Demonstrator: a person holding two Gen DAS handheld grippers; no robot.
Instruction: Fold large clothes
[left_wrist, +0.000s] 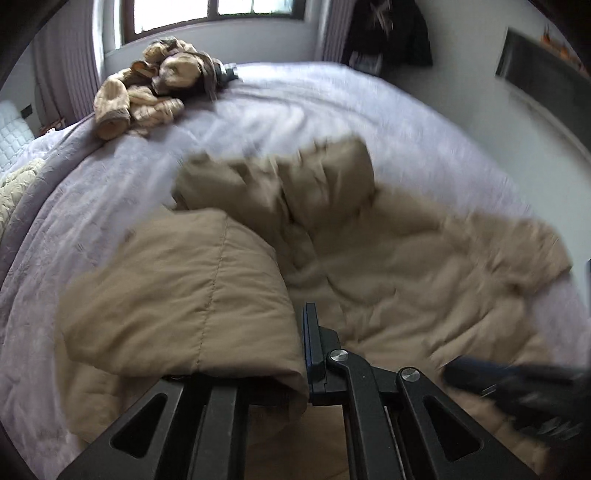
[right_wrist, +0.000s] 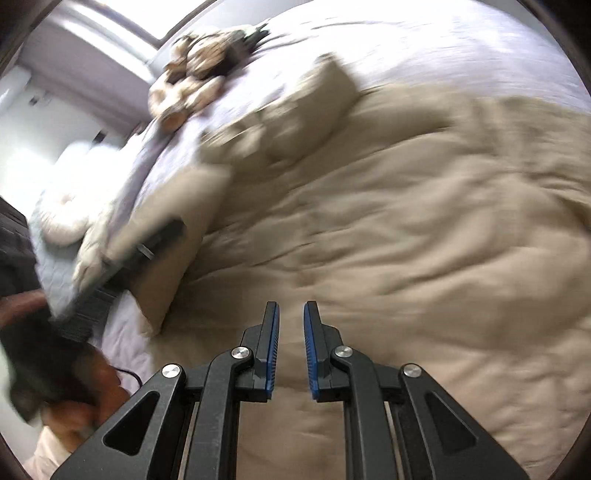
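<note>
A: Largest item first?

B: One bed, covered by a single pale lilac quilted spread, filling most of both views.

A: Next?

B: One tan padded coat, spread across the near side of the bed. Its body lay crumpled flat; one sleeve or flap was lifted and doubled over toward the middle.

A: Other clothing?

B: One heap of cream and brown garments at the far edge of the bed, well apart from the coat. The number of pieces in it could not be told.

A: Tools?

B: Two. The left gripper was clenched on the lifted tan fold, which draped over and hid one finger. The right gripper hung above the coat's body, its blue-padded jaws a narrow gap apart with nothing between them. In the left wrist view it showed only as a dark blur.

A: The room?

B: One window behind the heap, one curtain beside it, one dark garment hanging on the far wall.
</note>
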